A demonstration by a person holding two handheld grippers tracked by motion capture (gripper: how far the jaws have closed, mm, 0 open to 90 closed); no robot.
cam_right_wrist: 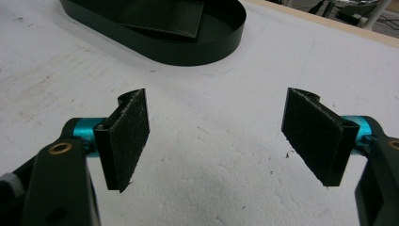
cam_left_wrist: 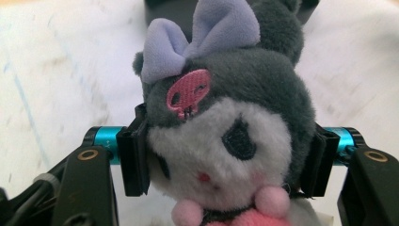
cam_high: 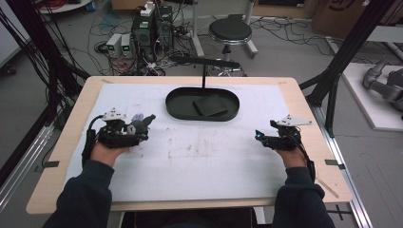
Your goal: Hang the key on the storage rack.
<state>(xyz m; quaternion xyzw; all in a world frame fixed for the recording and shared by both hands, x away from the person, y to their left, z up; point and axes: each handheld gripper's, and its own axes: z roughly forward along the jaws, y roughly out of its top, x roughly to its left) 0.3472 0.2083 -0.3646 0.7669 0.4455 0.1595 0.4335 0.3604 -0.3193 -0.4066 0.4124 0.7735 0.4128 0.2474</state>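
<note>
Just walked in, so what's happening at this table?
A person holds a gripper in each hand. The left gripper is shut on a grey plush toy, its pads squeezing the head. The right gripper is open over the white mat. A black tray with a dark wallet sits beyond.

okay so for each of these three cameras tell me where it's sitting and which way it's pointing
High view: above the person's side, looking forward and down on the table; forearms, hands, the left gripper and right gripper show.
Left gripper view: on the left gripper, looking along its jaws, which clamp a plush toy's head.
Right gripper view: on the right gripper, looking past its open, empty jaws over the white mat.
Shared: the high and right gripper views both show the black oval tray holding a dark flat pad.
</note>
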